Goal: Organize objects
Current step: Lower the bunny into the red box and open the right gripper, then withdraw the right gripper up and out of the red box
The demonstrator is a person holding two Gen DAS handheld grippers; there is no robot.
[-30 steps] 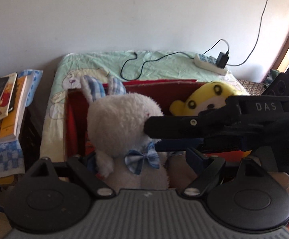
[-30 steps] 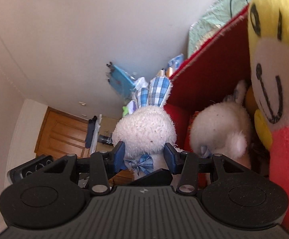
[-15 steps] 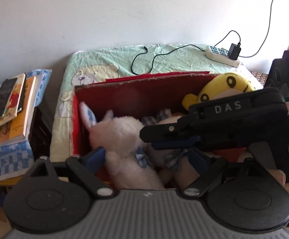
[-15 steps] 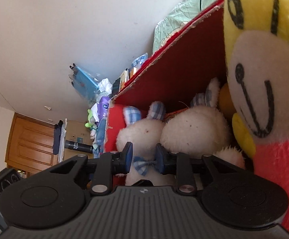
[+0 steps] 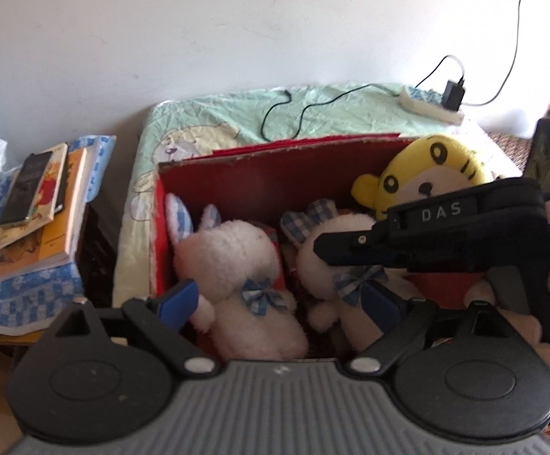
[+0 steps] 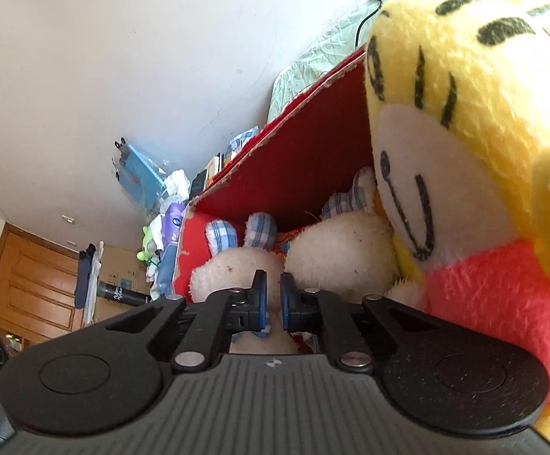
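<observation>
The white rabbit (image 5: 237,261) with the blue checked bow sits inside the red box (image 5: 260,174), up against the box's left wall, ears pointing to the back. Right beside it, touching, sits a second white rabbit (image 5: 335,250) with the same kind of bow, and behind that one, at the right end of the box, a yellow tiger toy (image 5: 423,178) in a red shirt leans over the pair. The left gripper (image 5: 278,303) hangs over the near edge of the box with its blue-padded fingers spread wide, nothing between them, the first rabbit showing in the gap. The right gripper (image 6: 272,303) reaches in across the box from the right, its fingers drawn nearly together with only a thin slit left; whether they pinch the rabbit's fluff, I cannot tell. Behind the box lies a pale green sheet (image 5: 335,113) with a power strip (image 5: 430,104) and a black cable; left of the box, a stack of books (image 5: 40,204) rests on a blue checked cloth.
</observation>
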